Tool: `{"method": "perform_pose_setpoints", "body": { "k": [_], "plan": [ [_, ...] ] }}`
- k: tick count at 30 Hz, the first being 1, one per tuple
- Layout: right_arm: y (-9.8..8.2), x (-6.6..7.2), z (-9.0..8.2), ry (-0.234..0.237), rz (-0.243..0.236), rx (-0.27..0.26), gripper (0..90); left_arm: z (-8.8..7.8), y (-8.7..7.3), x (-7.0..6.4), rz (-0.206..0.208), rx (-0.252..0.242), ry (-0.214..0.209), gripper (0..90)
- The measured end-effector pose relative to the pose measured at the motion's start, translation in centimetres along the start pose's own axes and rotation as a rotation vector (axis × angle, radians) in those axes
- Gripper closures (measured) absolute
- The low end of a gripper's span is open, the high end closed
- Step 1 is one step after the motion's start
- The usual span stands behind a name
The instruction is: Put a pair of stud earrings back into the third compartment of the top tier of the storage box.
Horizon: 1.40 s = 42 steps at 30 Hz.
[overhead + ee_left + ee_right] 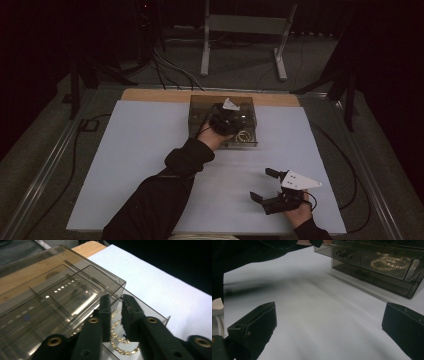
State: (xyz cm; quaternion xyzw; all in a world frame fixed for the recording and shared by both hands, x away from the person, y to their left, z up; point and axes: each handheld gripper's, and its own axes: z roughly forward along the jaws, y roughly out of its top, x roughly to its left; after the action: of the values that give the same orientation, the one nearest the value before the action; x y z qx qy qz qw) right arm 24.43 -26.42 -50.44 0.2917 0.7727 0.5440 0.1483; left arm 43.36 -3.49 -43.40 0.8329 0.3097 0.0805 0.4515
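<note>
A smoky clear drawer box (pixel 200 107) stands at the back middle of the white mat (pixel 140 165). Its top drawer is pulled out, and a gold chain (pixel 244 135) lies looped inside. My left gripper (pixel 227 117) hovers over the box. In the left gripper view its jaws (pixel 116 302) stand only a narrow gap apart, just above the chain (pixel 120 341) and the box (pixel 62 285). My right gripper (pixel 262 184) rests near the front right, wide open and empty. The right gripper view shows its jaws (pixel 329 315) over bare mat, with the box (pixel 374 277) and chain (pixel 390 262) beyond.
A strip of wooden tabletop (pixel 150 95) shows behind the mat. Cables (pixel 170 70) and a grey metal stand (pixel 245 25) sit on the floor beyond. The person's dark sleeve (pixel 165 190) crosses the mat's middle front.
</note>
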Motion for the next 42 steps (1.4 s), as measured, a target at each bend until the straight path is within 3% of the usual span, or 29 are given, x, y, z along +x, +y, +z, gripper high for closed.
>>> {"method": "perform_pose_setpoints", "body": {
  "k": [8, 18, 23, 25, 33, 42],
  "plan": [
    [0.0, 0.0, 0.0, -0.004, -0.005, 0.001, 0.0, -2.5, 0.1, -0.3, -0.001, -0.06, -0.012, 47.1],
    [0.0, 0.0, 0.0, -0.006, 0.0, 0.005, 0.0, -6.0, -0.9, 0.9, -0.03, -0.101, -0.055, 29.6],
    [0.0, 0.0, 0.2, -0.001, 0.001, 0.007, 0.0, -7.8, -1.9, 1.6, -0.029, -0.098, -0.05, 19.0],
    [0.0, 0.0, 0.2, 0.0, -0.002, 0.01, 0.0, -8.5, -2.3, 1.9, -0.027, -0.109, -0.028, 17.3],
    [0.0, 0.1, 0.2, -0.005, -0.001, 0.012, 0.0, -11.5, -4.0, 3.4, -0.051, -0.126, -0.047, 2.5],
    [0.0, 0.1, 0.3, -0.005, -0.001, 0.015, 0.0, -14.6, -6.9, 4.5, -0.047, -0.128, -0.005, 0.6]
  ]
}}
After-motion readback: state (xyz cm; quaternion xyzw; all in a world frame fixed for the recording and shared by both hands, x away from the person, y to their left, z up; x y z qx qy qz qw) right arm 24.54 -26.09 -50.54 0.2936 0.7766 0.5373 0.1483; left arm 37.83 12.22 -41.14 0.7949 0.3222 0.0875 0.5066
